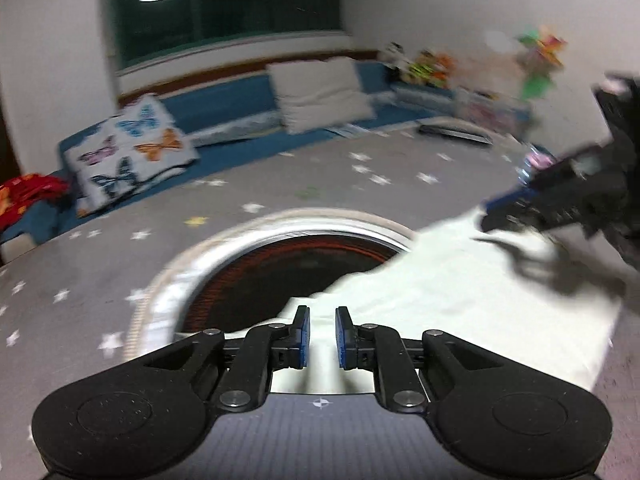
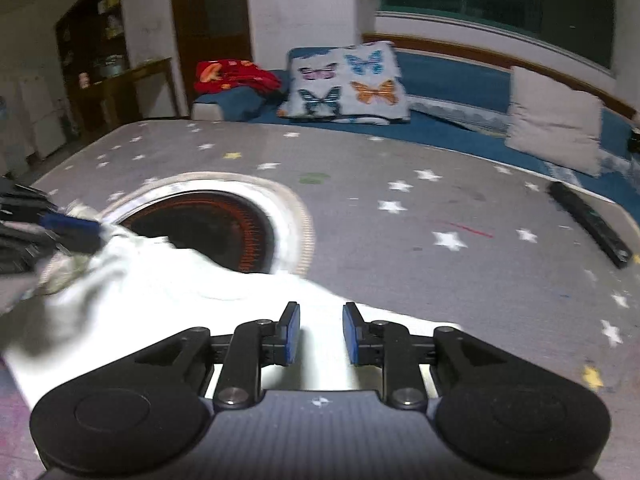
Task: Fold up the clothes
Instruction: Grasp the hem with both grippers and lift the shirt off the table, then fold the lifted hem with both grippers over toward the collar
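Note:
A white garment (image 1: 460, 300) lies spread on the grey star-patterned mat (image 1: 100, 272), its upper edge draped over a round black-and-red rug (image 1: 280, 268). My left gripper (image 1: 322, 336) is open low over the garment's near edge, and white cloth shows in the gap between its blue pads. My right gripper (image 2: 321, 334) is also open above the garment (image 2: 192, 280), with bright cloth showing between its pads. Each gripper appears, blurred, in the other's view: the right gripper (image 1: 496, 212) at the cloth's right corner, the left gripper (image 2: 76, 228) beside a bunched corner.
A blue cushion bench (image 2: 448, 76) runs along the wall under the window, holding a butterfly pillow (image 2: 344, 84), a white pillow (image 2: 554, 120) and a red blanket (image 2: 236, 74). A black bar (image 2: 588, 222) lies on the mat at right. Toys (image 1: 432, 66) crowd the corner.

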A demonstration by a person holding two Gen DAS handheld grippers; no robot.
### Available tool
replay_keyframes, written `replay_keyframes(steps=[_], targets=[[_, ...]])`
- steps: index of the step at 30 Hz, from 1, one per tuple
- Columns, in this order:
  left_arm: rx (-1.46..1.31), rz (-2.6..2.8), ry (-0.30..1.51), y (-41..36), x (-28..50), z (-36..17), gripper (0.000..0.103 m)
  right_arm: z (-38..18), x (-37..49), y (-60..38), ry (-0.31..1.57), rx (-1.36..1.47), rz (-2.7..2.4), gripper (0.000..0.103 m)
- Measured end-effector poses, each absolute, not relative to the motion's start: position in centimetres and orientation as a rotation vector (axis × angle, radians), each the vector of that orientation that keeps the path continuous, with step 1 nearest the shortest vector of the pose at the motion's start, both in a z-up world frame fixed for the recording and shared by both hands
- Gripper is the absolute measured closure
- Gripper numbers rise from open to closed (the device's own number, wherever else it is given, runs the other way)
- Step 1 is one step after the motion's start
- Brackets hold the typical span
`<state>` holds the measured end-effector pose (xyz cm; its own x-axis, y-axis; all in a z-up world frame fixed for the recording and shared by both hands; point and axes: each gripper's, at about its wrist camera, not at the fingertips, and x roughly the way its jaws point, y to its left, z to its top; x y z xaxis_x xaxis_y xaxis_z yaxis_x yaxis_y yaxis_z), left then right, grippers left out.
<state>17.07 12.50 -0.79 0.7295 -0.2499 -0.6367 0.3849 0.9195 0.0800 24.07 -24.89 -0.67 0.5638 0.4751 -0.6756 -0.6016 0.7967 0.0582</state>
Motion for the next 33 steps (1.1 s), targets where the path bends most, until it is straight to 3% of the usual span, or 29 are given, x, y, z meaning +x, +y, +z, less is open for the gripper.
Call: replay_keyframes(steps=[15,18,20,33], targets=[[0.158,-0.256,0.746,12.2,20.5,-3.5,0.087,-1.7,23.7,-20.2,0.738,-0.254,0.712,0.08],[0.145,-0.279,0.726,12.3,18.9,-2.6,0.087,-1.9,23.6,-19.2,0.738,-0.268,0.725,0.079],[0.137,-0.294,0.714,12.3,17.7,-2.0,0.087,-1.6,22.7,-19.1,0.735,-0.276,0.756,0.073],[0.13,-0.316,0.716,11.8,9.9,-2.7,0.086,-2.7,18.1,-15.7,0.704,-0.383,0.847,0.068]])
